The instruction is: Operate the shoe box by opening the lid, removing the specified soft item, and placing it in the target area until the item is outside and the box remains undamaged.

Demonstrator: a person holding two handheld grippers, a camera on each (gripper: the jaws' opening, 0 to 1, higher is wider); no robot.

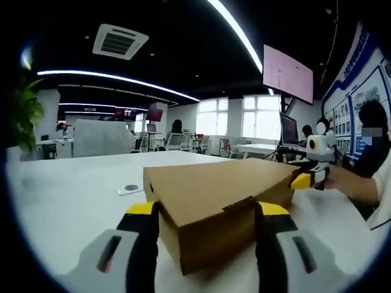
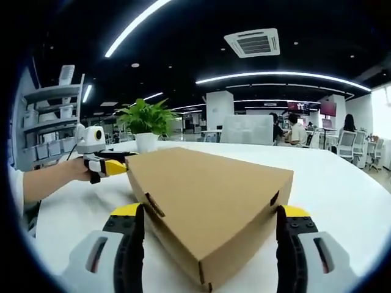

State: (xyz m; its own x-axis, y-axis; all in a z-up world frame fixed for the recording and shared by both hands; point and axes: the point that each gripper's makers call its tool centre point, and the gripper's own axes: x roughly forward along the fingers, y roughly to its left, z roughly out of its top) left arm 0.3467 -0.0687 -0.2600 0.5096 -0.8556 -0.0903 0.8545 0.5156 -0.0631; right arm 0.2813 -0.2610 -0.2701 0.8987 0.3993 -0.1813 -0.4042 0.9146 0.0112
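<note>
**Shoe box between my jaws, lid shut**

My left hand-held gripper (image 1: 209,213) stands wide open, jaws either side of the shoe box's (image 1: 223,204) near corner on the white counter (image 1: 67,201); a round disc (image 1: 131,187) lies left of the box. My right hand-held gripper (image 2: 211,223) straddles the opposite end, equally open, holding nothing; a potted plant (image 2: 146,122) stands beyond the box.

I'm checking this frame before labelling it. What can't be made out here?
- Soft item: hidden by the closed shoe box lid, both views.
- Box's lower corner: cut off between the right gripper jaws, right gripper view.
- Small round object on the table: too small to identify, left gripper view.
</note>
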